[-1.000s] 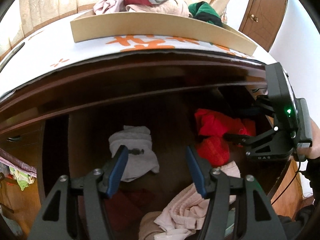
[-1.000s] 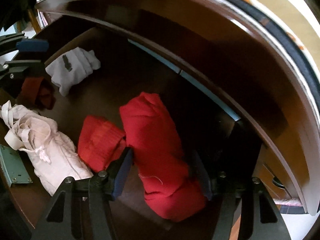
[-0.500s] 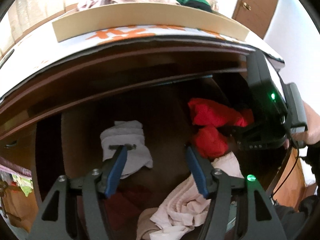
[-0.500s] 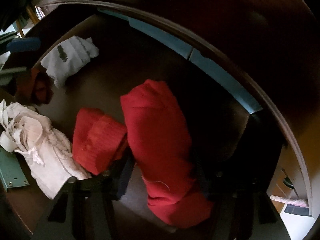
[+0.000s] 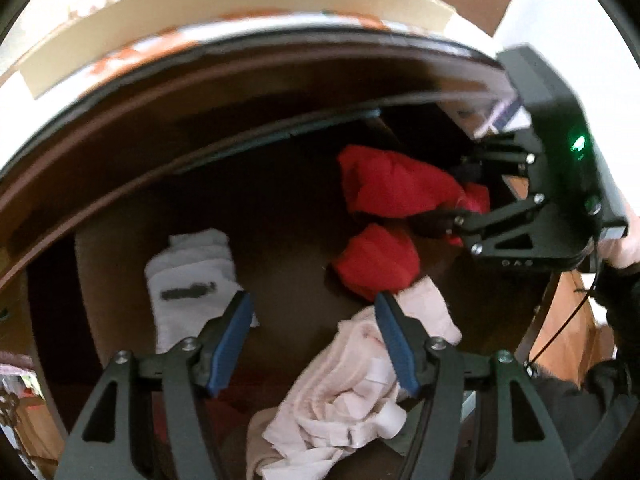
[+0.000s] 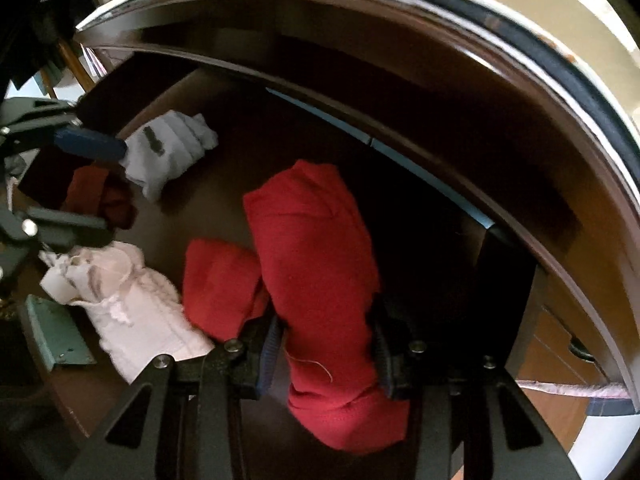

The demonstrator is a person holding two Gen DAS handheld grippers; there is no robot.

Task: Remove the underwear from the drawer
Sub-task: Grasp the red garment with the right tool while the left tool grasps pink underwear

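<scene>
The open wooden drawer (image 5: 280, 216) holds several folded garments. A large red underwear roll (image 6: 312, 264) lies at its right side, with a smaller red roll (image 6: 220, 284) beside it. My right gripper (image 6: 326, 320) straddles the large red roll; its jaws are closing and both pads touch the cloth. In the left wrist view the same gripper (image 5: 452, 194) pinches that roll (image 5: 392, 188). My left gripper (image 5: 312, 298) hangs open above the drawer floor, between a white folded piece (image 5: 188, 276) and a pale pink garment (image 5: 352, 380), holding nothing.
A dark red garment (image 6: 104, 196) lies at the drawer's near left. A green metal bracket (image 6: 56, 332) sits on the front edge. The cabinet top overhangs the drawer and carries a cardboard box (image 5: 240, 0) of clothes. A person's hand (image 5: 616, 244) holds the right gripper.
The right gripper's jaws have narrowed onto the large red roll. The left gripper has tipped further down and drawn closer to the drawer, still open.
</scene>
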